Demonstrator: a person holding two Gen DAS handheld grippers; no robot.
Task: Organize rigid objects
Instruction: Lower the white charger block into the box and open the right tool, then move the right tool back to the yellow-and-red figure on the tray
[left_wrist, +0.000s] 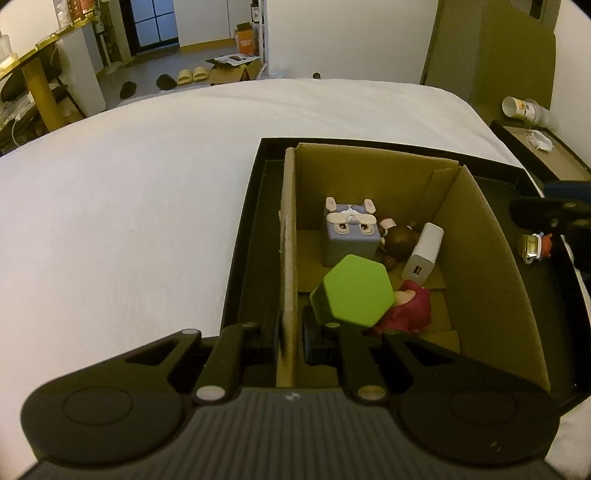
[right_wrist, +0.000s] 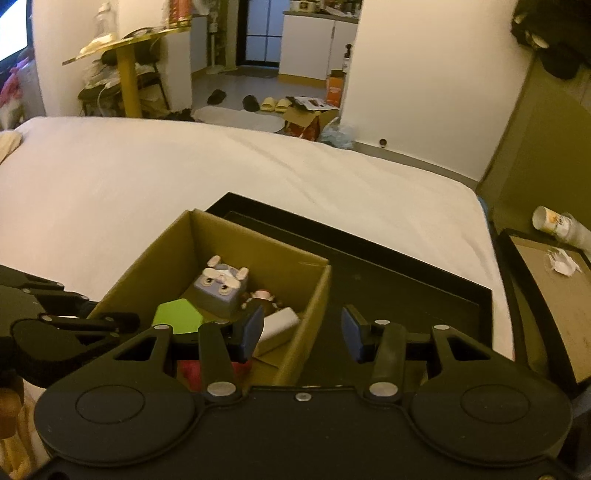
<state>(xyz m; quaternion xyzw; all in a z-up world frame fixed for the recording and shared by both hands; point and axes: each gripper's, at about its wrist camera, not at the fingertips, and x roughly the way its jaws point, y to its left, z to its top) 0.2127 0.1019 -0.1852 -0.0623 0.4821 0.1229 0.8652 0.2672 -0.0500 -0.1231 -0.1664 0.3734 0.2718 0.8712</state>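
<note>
Close up, the left gripper (left_wrist: 286, 332) is clenched on the left wall of an open cardboard box (left_wrist: 369, 166), one finger on each side. The box sits in a black tray (left_wrist: 251, 221) on a white bed (left_wrist: 129, 203). Just ahead of the gripper, inside the box, lie a green hexagonal block (left_wrist: 351, 295), a red toy (left_wrist: 410, 306), a white charger (left_wrist: 423, 254) and, farther ahead, a blue-grey cube toy (left_wrist: 351, 236). The right gripper (right_wrist: 303, 321) is released, empty, above the box's right wall.

Half hidden behind green hexagonal block (left_wrist: 351, 291): pink figure (left_wrist: 410, 308). Mostly covered by cube toy (left_wrist: 351, 236): brown figurine (left_wrist: 399, 240), details unreadable.
</note>
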